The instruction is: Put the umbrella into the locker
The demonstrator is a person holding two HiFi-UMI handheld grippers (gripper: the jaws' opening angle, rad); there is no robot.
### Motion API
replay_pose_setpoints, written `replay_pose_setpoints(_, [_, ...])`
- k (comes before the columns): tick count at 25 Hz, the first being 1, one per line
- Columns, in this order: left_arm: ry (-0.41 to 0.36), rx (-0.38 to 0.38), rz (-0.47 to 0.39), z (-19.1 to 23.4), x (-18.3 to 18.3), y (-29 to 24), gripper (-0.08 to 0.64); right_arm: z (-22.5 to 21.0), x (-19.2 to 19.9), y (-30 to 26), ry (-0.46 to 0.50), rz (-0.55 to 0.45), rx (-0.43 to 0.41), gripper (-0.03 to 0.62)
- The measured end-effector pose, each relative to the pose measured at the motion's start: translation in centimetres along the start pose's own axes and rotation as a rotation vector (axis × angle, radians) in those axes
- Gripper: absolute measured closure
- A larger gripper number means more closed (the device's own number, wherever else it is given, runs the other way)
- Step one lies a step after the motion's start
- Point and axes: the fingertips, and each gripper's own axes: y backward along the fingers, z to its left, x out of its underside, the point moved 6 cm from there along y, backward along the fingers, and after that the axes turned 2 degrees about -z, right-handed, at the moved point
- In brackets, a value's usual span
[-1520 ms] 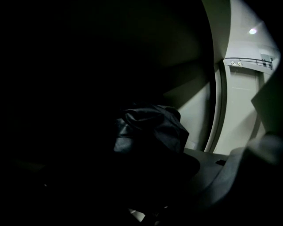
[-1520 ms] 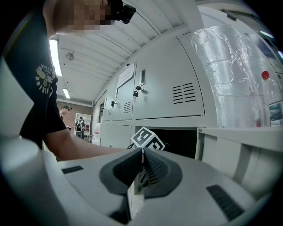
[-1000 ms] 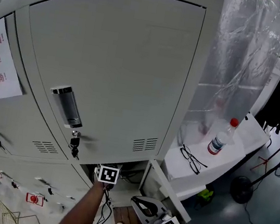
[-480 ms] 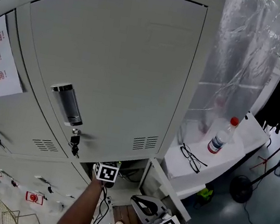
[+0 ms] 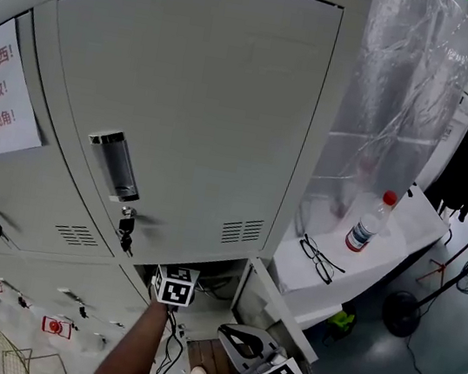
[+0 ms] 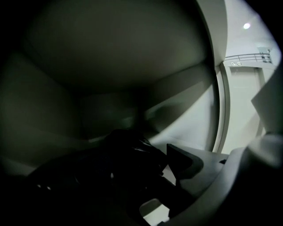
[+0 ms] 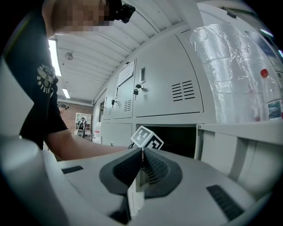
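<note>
**As umbrella (image 6: 128, 148) sits inside locker (image 6: 110, 66)**

Left gripper (image 5: 174, 285) reaches into the dark locker, jaws clamped on the black umbrella. Right gripper (image 7: 142, 152) hangs outside, lower down, jaws together with nothing between them.

White surface (image 5: 393, 251) carrying two things
A red-capped bottle (image 5: 366, 222) is standing upright on it; glasses (image 5: 319, 261) are lying nearby.

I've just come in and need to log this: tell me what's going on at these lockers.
A person works two hand-held grippers. The left gripper reaches inside the open lower compartment of the grey metal locker, its fingers round a black folded umbrella, dim in there. The right gripper hangs outside, fingers shut, empty.
</note>
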Motion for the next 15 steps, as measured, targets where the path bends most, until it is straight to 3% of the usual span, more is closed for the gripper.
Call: replay_pose_setpoints(15, [-0.001, 0.088, -0.034, -2.3, -1.2, 5.0, 0.195, 2.0, -0.2, 1.1, 0.028, 0.006, -0.036, 0.558])
